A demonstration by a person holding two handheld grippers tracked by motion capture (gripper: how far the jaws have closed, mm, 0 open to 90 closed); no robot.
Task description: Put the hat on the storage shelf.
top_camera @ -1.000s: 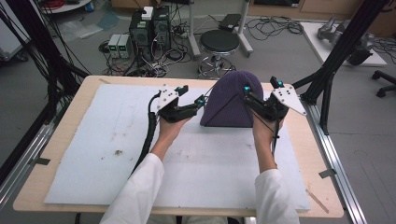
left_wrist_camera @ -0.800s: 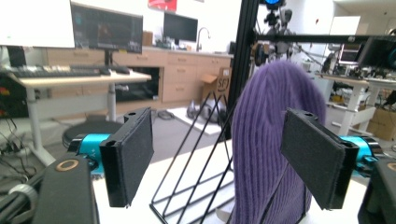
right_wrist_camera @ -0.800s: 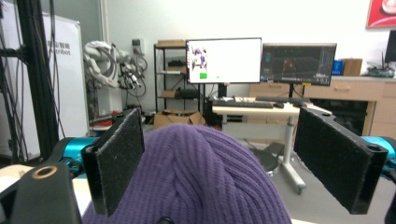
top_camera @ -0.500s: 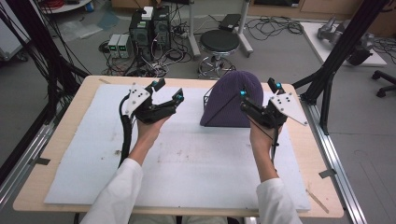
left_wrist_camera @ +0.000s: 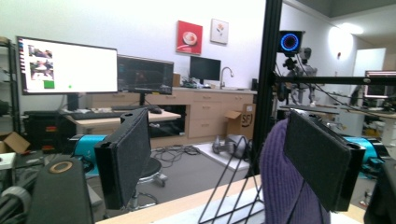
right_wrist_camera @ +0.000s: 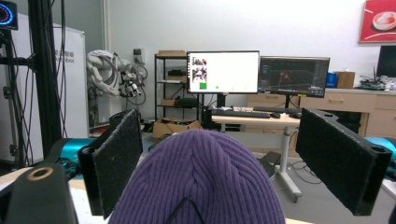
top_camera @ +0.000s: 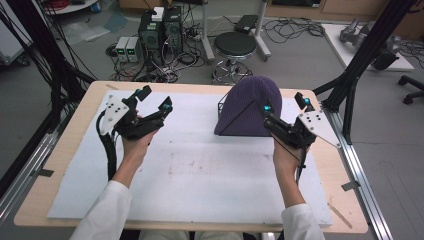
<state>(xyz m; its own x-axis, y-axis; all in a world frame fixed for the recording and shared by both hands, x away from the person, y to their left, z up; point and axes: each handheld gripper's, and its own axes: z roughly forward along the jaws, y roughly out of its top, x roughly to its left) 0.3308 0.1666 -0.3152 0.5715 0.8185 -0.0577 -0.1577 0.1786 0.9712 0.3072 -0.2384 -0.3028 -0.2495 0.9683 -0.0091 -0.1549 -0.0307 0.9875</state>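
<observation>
A: Purple beanie [top_camera: 248, 105] — where does it sit?

B: Toward the far right of the tabletop [top_camera: 60, 150], on the white mat [top_camera: 200, 170]. It is stretched over a black wire stand [top_camera: 221, 106], so it keeps a tall rounded shape. The wire frame shows at the left edge of the beanie in the high view, and its black rods [left_wrist_camera: 229, 196] rise from the tabletop edge in the left gripper view.

A: And the right gripper [top_camera: 285, 109]?

B: Held just beside the beanie's right side, raised off the mat. Its jaws stand wide apart and hold nothing. In the right gripper view the ribbed crown of the beanie [right_wrist_camera: 201, 177] sits low between the two black jaws, which flank it on either side without touching it as far as I can tell.

A: The left gripper [top_camera: 152, 100]?

B: Well apart from the beanie, over the left part of the mat, lifted and tilted upward. Its jaws are also spread wide with nothing between them. In the left gripper view the beanie [left_wrist_camera: 280, 182] appears low at the right, partly behind the right-hand jaw.

A: Anything else around?

B: A round black stool [top_camera: 235, 45] on the floor beyond the tabletop, next to cables and small boxes of electronics [top_camera: 160, 30]. Monitors [right_wrist_camera: 223, 72] stand on a desk in the background.
</observation>
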